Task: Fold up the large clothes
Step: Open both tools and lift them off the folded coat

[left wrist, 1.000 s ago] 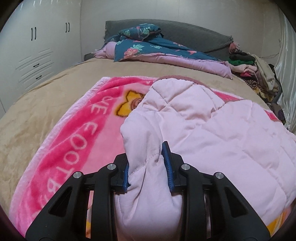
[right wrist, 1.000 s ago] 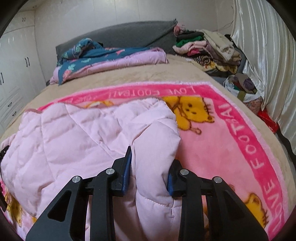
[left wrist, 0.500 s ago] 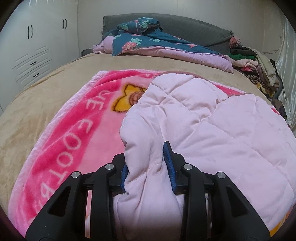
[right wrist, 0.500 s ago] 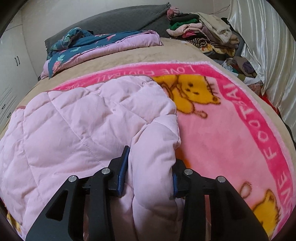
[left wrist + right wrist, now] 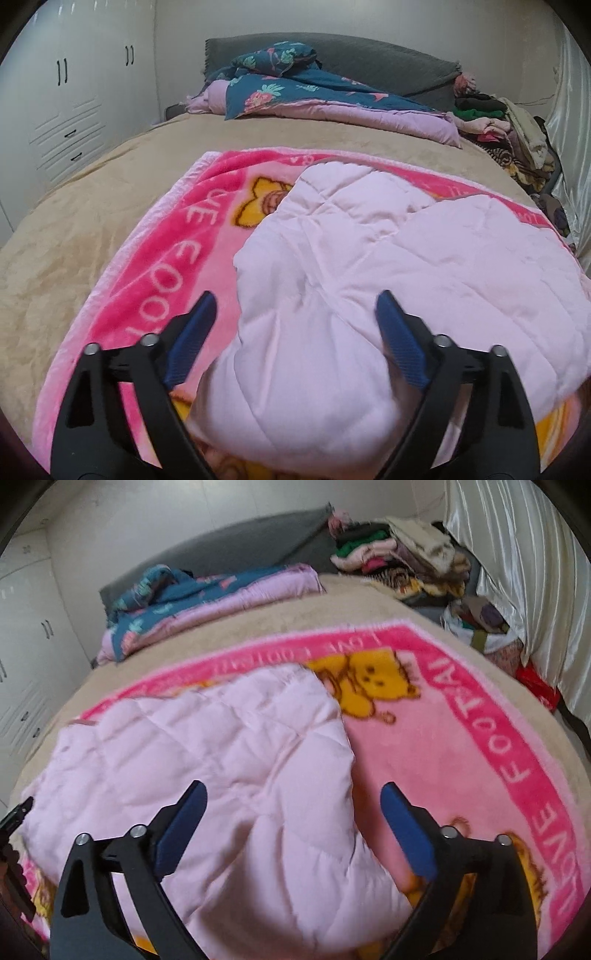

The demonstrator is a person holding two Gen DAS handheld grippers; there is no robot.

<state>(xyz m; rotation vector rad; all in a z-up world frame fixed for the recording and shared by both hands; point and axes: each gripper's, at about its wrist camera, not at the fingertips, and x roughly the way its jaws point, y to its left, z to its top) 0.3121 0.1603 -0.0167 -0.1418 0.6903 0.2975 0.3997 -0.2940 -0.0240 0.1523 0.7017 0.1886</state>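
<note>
A pale pink quilted jacket (image 5: pixel 388 266) lies folded on a bright pink cartoon blanket (image 5: pixel 155 258) spread on the bed. My left gripper (image 5: pixel 295 314) is open, its blue-padded jaws wide on either side of the jacket's near left corner. The jacket also shows in the right wrist view (image 5: pixel 221 746). My right gripper (image 5: pixel 291 801) is open over the jacket's near right corner, beside the blanket (image 5: pixel 461 746). The tip of the left gripper shows at the left edge of the right wrist view.
The beige bed cover (image 5: pixel 92 206) runs around the blanket. A folded floral quilt (image 5: pixel 314 92) lies at the head of the bed. A clothes pile (image 5: pixel 399 554) sits at the far right. White wardrobes (image 5: pixel 66 92) stand left, a curtain (image 5: pixel 517 572) right.
Both grippers have opened and let go of the jacket's near corners, which now rest on the blanket. Both have drawn back slightly.
</note>
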